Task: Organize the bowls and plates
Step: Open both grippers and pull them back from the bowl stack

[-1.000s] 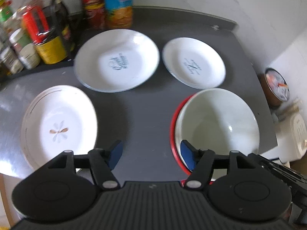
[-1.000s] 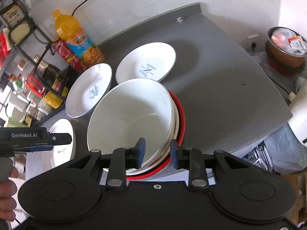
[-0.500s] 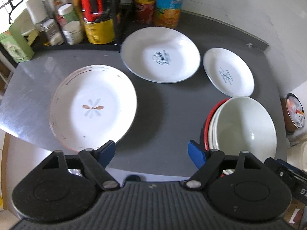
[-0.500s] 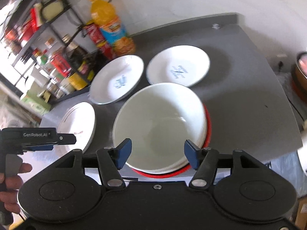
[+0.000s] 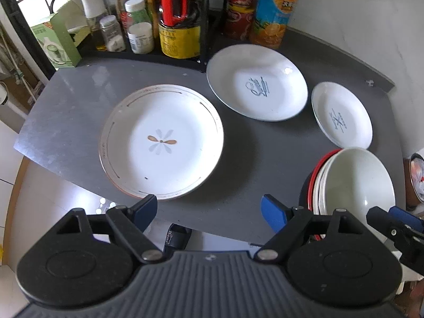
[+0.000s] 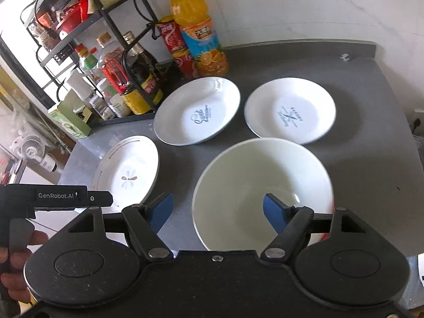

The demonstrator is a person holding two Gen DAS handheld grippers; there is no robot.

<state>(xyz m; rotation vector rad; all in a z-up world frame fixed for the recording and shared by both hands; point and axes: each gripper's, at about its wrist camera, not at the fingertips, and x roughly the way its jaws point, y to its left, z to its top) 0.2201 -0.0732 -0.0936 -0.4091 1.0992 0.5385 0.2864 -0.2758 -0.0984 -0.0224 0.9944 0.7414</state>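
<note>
A flower-pattern plate point(image 5: 161, 143) lies on the grey counter point(image 5: 251, 175), just beyond my open, empty left gripper point(image 5: 209, 210). A large plate with blue script point(image 5: 257, 82) and a smaller printed plate point(image 5: 341, 115) lie farther back. A stack of white bowls with a red one at the bottom point(image 5: 355, 182) sits at the counter's front right. In the right wrist view my right gripper point(image 6: 217, 210) is open and empty over the near rim of the top bowl point(image 6: 262, 182). The flower plate point(image 6: 127, 172), script plate point(image 6: 197, 111) and small plate point(image 6: 290, 110) show behind.
A black wire rack with jars and bottles point(image 5: 148, 21) stands at the back left. A red can point(image 6: 177, 47) and an orange juice bottle point(image 6: 198, 29) stand against the wall. The counter's front edge drops to the floor point(image 5: 53, 204). A green box point(image 6: 70, 122) sits left.
My right gripper has opened and let go of the bowl rim, then backed off. My left gripper has swung left, bringing the flower plate to the centre of its view.
</note>
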